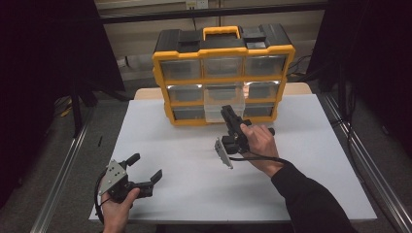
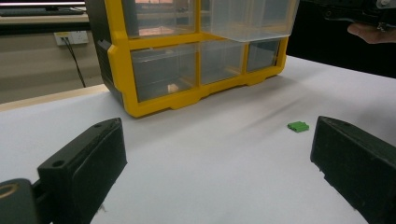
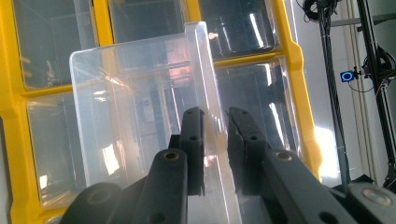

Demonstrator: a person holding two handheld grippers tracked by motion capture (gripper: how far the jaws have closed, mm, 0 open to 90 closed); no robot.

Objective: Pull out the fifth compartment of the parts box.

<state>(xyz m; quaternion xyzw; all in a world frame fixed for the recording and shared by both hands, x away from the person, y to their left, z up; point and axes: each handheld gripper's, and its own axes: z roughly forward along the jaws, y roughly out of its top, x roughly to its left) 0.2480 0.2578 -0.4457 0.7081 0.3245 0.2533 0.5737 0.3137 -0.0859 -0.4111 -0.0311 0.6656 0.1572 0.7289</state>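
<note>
Broadly, the white table [image 1: 194,194] spans the high view, and toward twelve o'clock on it stands the yellow-and-black drawer organiser [image 1: 223,73], three rows of three clear drawers under a yellow carrying handle. Its middle column has one clear plastic drawer [image 1: 223,103] drawn forward out of the frame, toward six o'clock. The right hand-held gripper [image 1: 231,119], held in the person's right hand [image 1: 260,143] near the table's centre, points at twelve o'clock and reaches that drawer. In the right gripper view its two black jaws stand close together on either side of the drawer's upright front tab [image 3: 208,93], pinching the thin clear wall between the pads. The left hand-held gripper [image 1: 145,167] rests low at about seven o'clock, well apart from the organiser, held in the left hand [image 1: 116,206]; its jaws are spread wide with nothing between them. Between those jaws, farther off on the table, the left gripper view shows a small green block [image 2: 298,126].
</note>
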